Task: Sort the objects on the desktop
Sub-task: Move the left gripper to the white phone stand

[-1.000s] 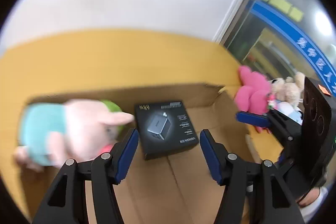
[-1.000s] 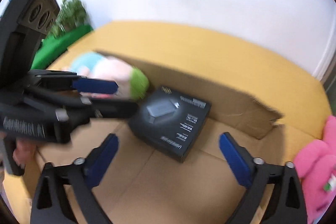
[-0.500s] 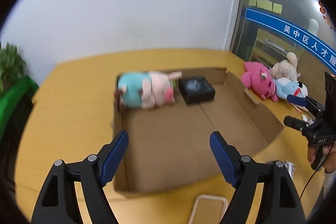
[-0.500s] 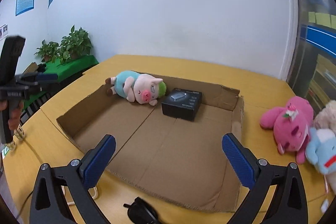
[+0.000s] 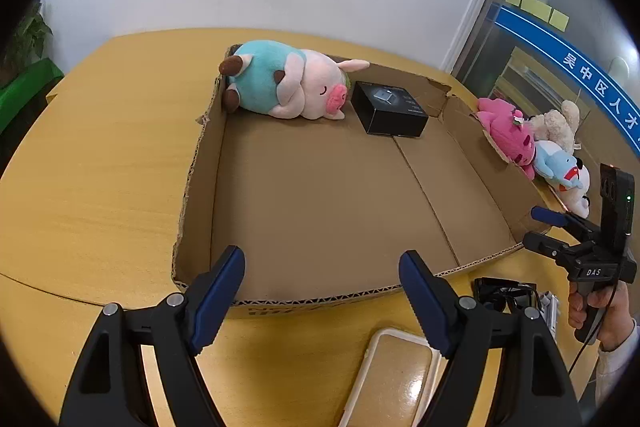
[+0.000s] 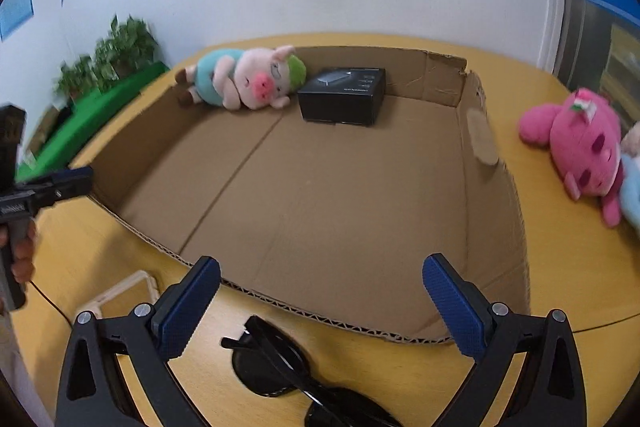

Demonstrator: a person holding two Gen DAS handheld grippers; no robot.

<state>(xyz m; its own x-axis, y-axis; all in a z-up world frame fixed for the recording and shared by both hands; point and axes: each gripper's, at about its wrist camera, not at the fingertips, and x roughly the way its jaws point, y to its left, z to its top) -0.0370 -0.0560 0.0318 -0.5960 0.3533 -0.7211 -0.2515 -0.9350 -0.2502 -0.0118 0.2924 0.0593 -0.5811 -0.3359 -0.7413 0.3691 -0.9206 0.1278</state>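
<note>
A shallow cardboard box (image 5: 200,163) (image 6: 492,203) lies on the yellow table. In its far end lie a pig plush (image 5: 288,85) (image 6: 244,81) and a black carton (image 5: 390,103) (image 6: 342,95). My left gripper (image 5: 322,285) is open and empty, above the box's near edge. My right gripper (image 6: 320,293) is open and empty, above black sunglasses (image 6: 280,367) (image 5: 504,297) in front of the box. A clear phone case (image 5: 394,367) (image 6: 116,297) lies on the table near the left gripper. A pink plush (image 5: 506,133) (image 6: 576,143) lies right of the box.
A cream plush (image 5: 558,121) and a blue and white plush (image 5: 564,171) lie beside the pink one. Potted plants (image 6: 108,63) on a green stand are beyond the table's left end. A white wall is behind the table.
Both grippers have pulled back from deep inside the box, near the black carton, to its near edge. The sunglasses and phone case have come into view.
</note>
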